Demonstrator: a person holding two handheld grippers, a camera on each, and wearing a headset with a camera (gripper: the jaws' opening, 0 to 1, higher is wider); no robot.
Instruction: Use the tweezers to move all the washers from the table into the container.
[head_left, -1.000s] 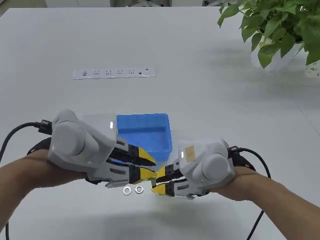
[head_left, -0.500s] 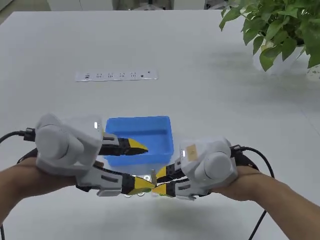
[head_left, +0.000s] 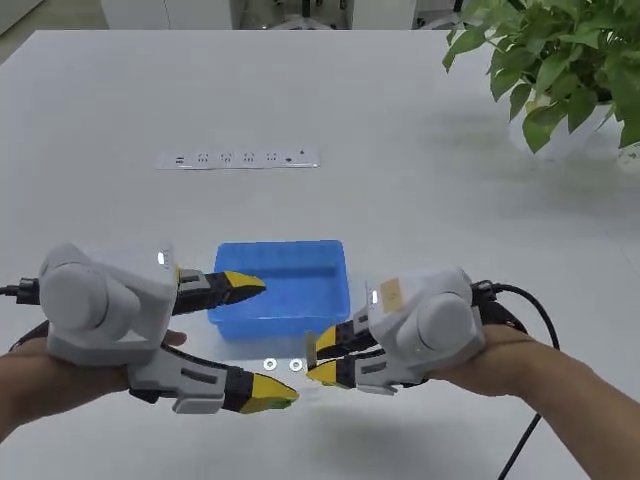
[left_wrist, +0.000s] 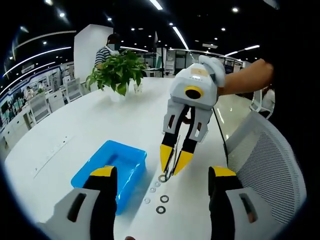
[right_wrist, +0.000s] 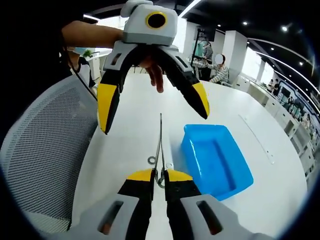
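The white table (head_left: 420, 190) ran across the whole head view, with a leafy plant (head_left: 560, 60) at its 2 o'clock corner. A blue container (head_left: 285, 285) sat open near the person, and a white power strip (head_left: 238, 159) lay well beyond it, toward 11 o'clock. The left gripper (head_left: 258, 340) hung at 9 o'clock of the container with its jaws spread wide and nothing between them; one yellow tip reached over the container's near left corner. The right gripper (right_wrist: 159, 176) was at 4 o'clock of the container, its jaws nearly closed and clamped on the slim metal tweezers (right_wrist: 160, 145), which pointed toward the left gripper. Small washers (head_left: 270, 365) lay on the table at 6 o'clock of the container, just beside its near wall and between the two grippers. In the left gripper view at least five were scattered there. Whether the tweezer tips held one was too fine to tell.
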